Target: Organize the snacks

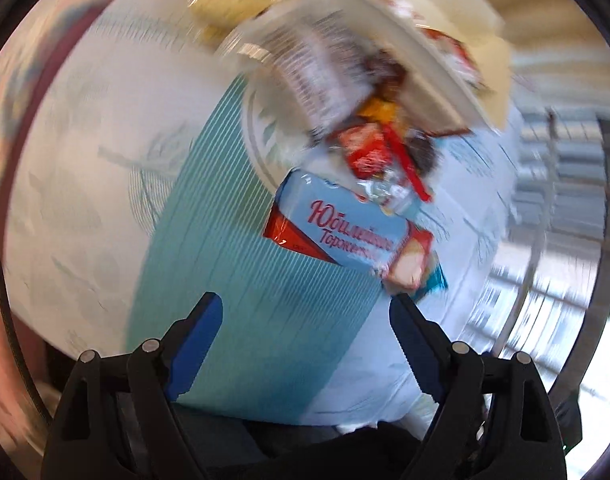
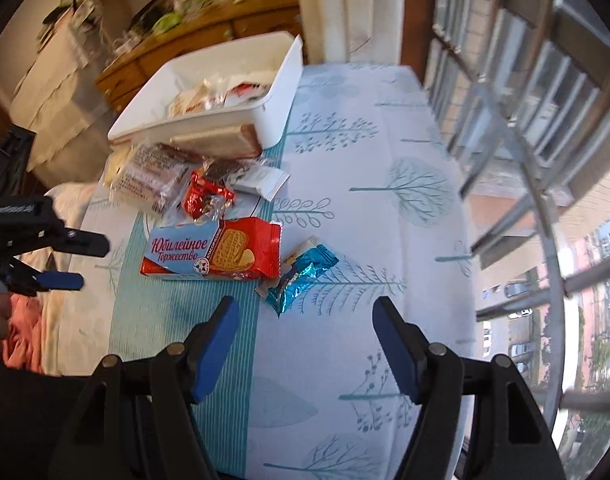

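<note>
A red and pale-blue biscuit pack lies on the tree-print tablecloth. A blue foil wrapper lies to its right. Behind them are red foil candies, a clear packet, a white sachet and a brown pack leaning on the white bin, which holds more snacks. My right gripper hovers open just in front of the blue wrapper, holding nothing. My left gripper, also in the right wrist view, is open and empty, short of the biscuit pack. The left wrist view is blurred.
A window with metal railing runs along the table's right side. Wooden shelves stand behind the bin. Off the table's left edge lie white bedding and a pink cloth. A teal striped runner crosses the cloth.
</note>
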### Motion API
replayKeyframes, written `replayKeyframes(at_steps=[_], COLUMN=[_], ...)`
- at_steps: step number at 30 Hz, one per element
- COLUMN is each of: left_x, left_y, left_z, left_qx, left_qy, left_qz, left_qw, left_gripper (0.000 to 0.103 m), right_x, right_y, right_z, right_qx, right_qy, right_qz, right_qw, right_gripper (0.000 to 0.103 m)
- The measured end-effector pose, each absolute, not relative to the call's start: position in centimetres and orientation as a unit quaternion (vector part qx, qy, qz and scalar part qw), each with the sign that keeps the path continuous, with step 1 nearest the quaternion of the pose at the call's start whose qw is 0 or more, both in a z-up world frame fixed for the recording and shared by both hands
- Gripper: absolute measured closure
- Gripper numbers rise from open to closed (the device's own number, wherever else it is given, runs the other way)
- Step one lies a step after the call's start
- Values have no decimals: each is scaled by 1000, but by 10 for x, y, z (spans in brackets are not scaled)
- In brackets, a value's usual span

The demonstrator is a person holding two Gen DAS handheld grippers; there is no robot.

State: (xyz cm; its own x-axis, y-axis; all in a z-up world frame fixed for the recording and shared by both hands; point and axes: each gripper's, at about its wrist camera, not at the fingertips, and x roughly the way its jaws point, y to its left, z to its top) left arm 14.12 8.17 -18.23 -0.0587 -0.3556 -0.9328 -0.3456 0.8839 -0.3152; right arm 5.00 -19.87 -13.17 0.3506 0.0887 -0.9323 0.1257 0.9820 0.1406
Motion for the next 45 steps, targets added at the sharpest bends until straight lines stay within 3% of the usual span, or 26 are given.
replayKeyframes(at_steps=[10, 23, 31, 34, 37, 45], left_x=[142, 152, 169, 163, 161, 151], left_y=[72, 46, 25, 28, 25, 21], left_z=[-232, -273, -290, -295, -298, -296], left_qx=[-392, -456, -459, -479, -495, -506], left_qy=[710, 706, 723, 718, 712, 703], left_qz=[93, 146, 159, 168, 165, 164], left_qw=[578, 522, 490, 476, 470, 472], left_gripper=[18, 18, 18, 21, 31, 43], right_x=[93, 109, 114, 116, 115, 107], right_y=[-198, -198, -196, -199, -206, -212], right_z=[-183, -230, -237, -237, -238, -235], right_qx=[84, 95, 83, 74, 78, 70], right_qy=[638, 686, 685, 682, 685, 688], right_qz=[78, 105, 121, 122, 125, 120], right_qw=[762, 714, 714, 717, 713, 712], right_gripper=[33, 35, 54, 67, 82, 85])
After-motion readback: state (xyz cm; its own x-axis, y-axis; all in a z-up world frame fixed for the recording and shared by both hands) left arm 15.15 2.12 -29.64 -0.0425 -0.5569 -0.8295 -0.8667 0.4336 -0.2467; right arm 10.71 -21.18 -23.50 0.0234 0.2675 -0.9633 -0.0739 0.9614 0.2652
